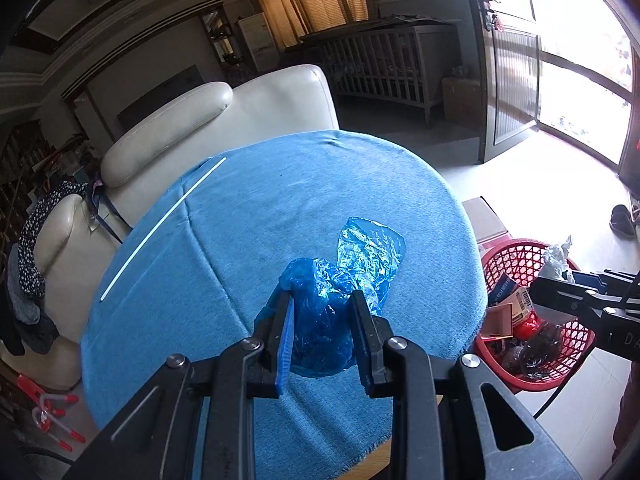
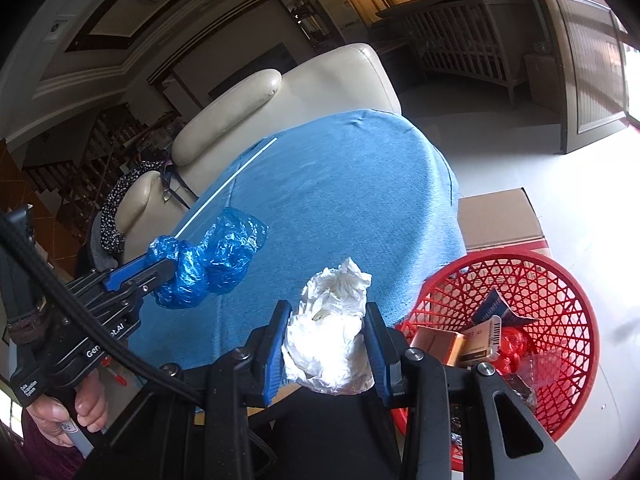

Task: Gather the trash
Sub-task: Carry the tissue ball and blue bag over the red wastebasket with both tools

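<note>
Left gripper [image 1: 322,300]: black linkage arms, silver round screws, 2 fingers with blue pads; right gripper [image 2: 326,316] alike; black cable [image 2: 60,300]; white lettering; bare-skinned hand [image 2: 68,412].

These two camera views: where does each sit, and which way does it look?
Left wrist: on the left claw, looking along its fingers at the blue plastic bag over the blue-clothed table.
Right wrist: on the right claw, facing the white crumpled paper; the person's hand shows.
Both share the table, bag, red basket.
</note>
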`<act>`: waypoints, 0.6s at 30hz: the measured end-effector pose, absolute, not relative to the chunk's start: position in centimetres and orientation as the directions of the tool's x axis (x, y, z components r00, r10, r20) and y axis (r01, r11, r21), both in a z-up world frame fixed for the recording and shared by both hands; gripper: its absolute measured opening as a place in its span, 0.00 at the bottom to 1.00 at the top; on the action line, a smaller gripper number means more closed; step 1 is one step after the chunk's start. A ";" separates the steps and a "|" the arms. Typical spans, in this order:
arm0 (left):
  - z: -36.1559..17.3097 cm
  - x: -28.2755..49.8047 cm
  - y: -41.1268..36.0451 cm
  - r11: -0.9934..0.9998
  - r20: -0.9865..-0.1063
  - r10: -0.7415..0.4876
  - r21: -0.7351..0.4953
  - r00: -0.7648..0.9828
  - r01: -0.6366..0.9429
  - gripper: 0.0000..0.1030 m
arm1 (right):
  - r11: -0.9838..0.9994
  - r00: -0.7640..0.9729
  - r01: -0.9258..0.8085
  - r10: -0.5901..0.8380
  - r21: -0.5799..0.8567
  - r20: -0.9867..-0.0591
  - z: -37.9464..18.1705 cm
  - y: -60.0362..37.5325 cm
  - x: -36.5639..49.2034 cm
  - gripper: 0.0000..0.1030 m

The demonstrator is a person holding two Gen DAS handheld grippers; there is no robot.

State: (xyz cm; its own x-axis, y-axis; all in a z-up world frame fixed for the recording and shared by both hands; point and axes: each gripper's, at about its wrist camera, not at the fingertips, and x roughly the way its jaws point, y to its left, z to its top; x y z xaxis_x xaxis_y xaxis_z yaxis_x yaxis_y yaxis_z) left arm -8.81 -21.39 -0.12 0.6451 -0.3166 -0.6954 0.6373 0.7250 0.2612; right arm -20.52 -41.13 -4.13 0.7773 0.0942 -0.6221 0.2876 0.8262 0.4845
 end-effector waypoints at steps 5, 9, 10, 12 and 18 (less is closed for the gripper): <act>-0.1 -9.3 -22.1 0.711 -0.694 -0.323 0.270 0.643 0.649 0.28 | 0.820 0.779 0.300 0.084 0.487 -0.621 -4.1 -41.6 -21.0 0.38; 0.0 -9.6 -22.5 0.702 -0.693 -0.329 0.275 0.641 0.657 0.28 | 0.817 0.781 0.310 0.074 0.487 -0.621 -4.1 -42.0 -21.5 0.38; 0.0 -9.7 -22.6 0.699 -0.693 -0.331 0.276 0.640 0.660 0.28 | 0.816 0.781 0.311 0.073 0.487 -0.620 -4.1 -42.0 -21.7 0.38; 0.0 -9.8 -22.7 0.695 -0.692 -0.333 0.279 0.641 0.663 0.28 | 0.813 0.782 0.316 0.069 0.490 -0.619 -4.0 -42.2 -21.9 0.38; 0.0 -10.2 -23.4 0.681 -0.692 -0.339 0.287 0.637 0.673 0.28 | 0.807 0.784 0.330 0.055 0.490 -0.619 -4.0 -42.9 -22.4 0.38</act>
State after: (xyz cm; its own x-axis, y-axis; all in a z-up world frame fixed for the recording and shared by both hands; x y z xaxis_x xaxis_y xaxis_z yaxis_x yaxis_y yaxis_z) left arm -10.18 -23.40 -0.04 0.6374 -0.3389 -0.6920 0.6735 0.6814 0.2866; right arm -22.44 -42.86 -4.00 0.7838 0.0555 -0.6185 0.3297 0.8069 0.4901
